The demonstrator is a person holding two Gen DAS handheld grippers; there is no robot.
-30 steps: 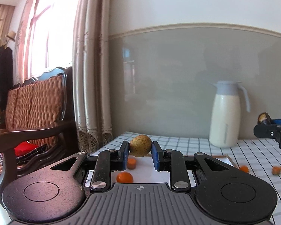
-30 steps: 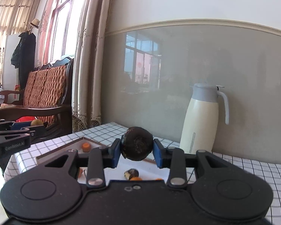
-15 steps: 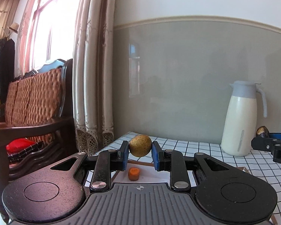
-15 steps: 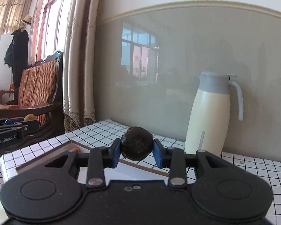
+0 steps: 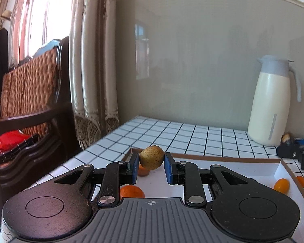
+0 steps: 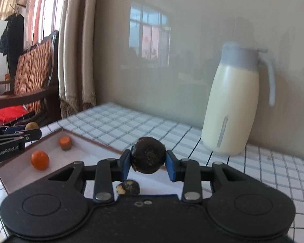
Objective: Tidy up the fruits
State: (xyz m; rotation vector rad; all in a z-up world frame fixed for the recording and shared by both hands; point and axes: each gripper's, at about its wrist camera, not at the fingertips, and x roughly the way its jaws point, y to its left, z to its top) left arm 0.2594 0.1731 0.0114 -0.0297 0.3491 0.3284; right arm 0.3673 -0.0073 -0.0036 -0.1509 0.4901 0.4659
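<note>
My left gripper [image 5: 152, 163] is shut on a speckled yellow-brown fruit [image 5: 152, 156], held just above the far left corner of a white tray with a brown rim [image 5: 223, 158]. My right gripper [image 6: 148, 163] has a dark round fruit [image 6: 148, 155] between its pads, which still touch it while the jaws are opening. It hangs over the tray's far rim [image 6: 91, 140]. In the tray lie an orange [image 6: 39, 160], an orange stub [image 6: 65, 143] and a small dark-and-yellow fruit [image 6: 128, 187]. At the right wrist view's left edge, the left gripper [image 6: 20, 136] shows.
A cream jug with a grey lid [image 6: 233, 105] stands on the checked tablecloth [image 5: 172, 133] against the grey wall. A wooden chair with a woven cushion [image 5: 30, 101] and curtains [image 5: 91, 81] stand left of the table. Small orange fruits [image 5: 281, 185] lie by the tray's right rim.
Both grippers have moved forward and down over the tray with their fruits still between the pads. The jug and wall look nearer, and the tray's contents show below the right gripper.
</note>
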